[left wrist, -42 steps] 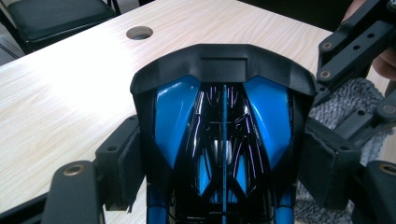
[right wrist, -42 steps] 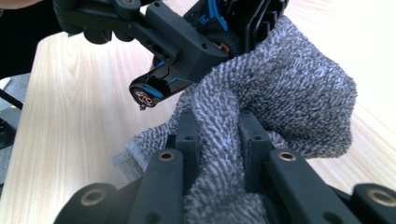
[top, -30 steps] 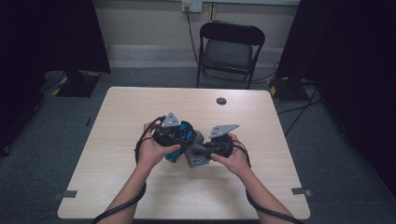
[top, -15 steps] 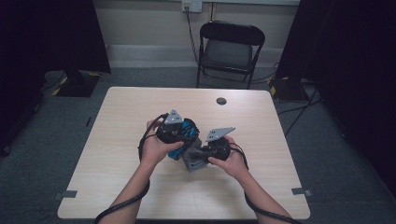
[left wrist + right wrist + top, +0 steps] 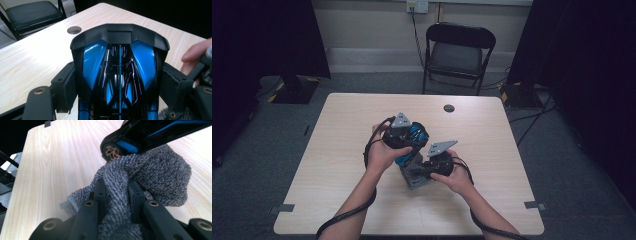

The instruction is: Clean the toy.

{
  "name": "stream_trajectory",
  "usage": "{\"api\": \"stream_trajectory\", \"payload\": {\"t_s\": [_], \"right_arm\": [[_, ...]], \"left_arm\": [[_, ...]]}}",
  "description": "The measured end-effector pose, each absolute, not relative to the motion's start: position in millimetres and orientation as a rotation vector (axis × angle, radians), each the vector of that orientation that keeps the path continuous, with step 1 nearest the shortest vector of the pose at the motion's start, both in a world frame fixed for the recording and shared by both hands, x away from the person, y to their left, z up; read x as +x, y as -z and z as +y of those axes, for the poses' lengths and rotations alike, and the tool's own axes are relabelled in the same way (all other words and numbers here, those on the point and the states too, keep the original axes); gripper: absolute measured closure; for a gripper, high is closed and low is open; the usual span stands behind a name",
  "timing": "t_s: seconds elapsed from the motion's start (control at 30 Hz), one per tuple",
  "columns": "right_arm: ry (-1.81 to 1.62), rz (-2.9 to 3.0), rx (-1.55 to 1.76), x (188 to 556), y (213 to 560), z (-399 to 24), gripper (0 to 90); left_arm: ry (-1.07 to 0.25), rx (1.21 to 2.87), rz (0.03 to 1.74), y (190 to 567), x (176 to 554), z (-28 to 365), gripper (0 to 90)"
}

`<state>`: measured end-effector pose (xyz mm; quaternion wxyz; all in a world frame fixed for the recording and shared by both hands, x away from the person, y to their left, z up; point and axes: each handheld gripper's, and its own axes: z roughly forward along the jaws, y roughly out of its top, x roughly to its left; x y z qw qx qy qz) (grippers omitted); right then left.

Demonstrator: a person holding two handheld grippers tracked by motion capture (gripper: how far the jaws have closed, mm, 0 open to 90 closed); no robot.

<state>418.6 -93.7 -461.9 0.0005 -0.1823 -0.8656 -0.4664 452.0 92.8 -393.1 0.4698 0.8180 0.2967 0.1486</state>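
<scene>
At table centre, above the pale wood-grain tabletop (image 5: 337, 165), a glossy blue-and-black moulded plastic shell (image 5: 119, 65) sits clamped across its width between the pads of the left gripper (image 5: 408, 141). Just below the shell, the right gripper (image 5: 117, 195) is pinched tight on a fold of grey terry cloth (image 5: 160, 177), which touches the shell's underside. Judgement: wiping is mid-course; the upper face already looks clean, extent left unclear. No containers present. Beyond the shell: round cable hole (image 5: 449, 108), black folding chair (image 5: 459, 50).

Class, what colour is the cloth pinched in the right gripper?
Grey cloth, clearest in the right gripper view.
</scene>
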Motion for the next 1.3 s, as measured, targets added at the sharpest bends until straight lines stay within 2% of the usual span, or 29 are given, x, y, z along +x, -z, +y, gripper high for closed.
{"api": "stream_trajectory", "payload": {"t_s": [0.57,1.0,1.3], "right_arm": [[1.355,-2.784,-0.442,407.8,466.5,-87.2,74.2],[1.428,-2.804,-0.675,434.5,446.1,-138.4,74.1],[1.465,-2.798,-0.743,445.2,435.5,-151.1,74.1]], "left_arm": [[-0.388,1.974,0.772,388.7,459.8,102.4,25.5],[-0.392,1.987,0.761,390.7,449.7,113.9,25.5],[-0.378,1.999,0.755,401.7,441.4,116.8,25.5]]}}
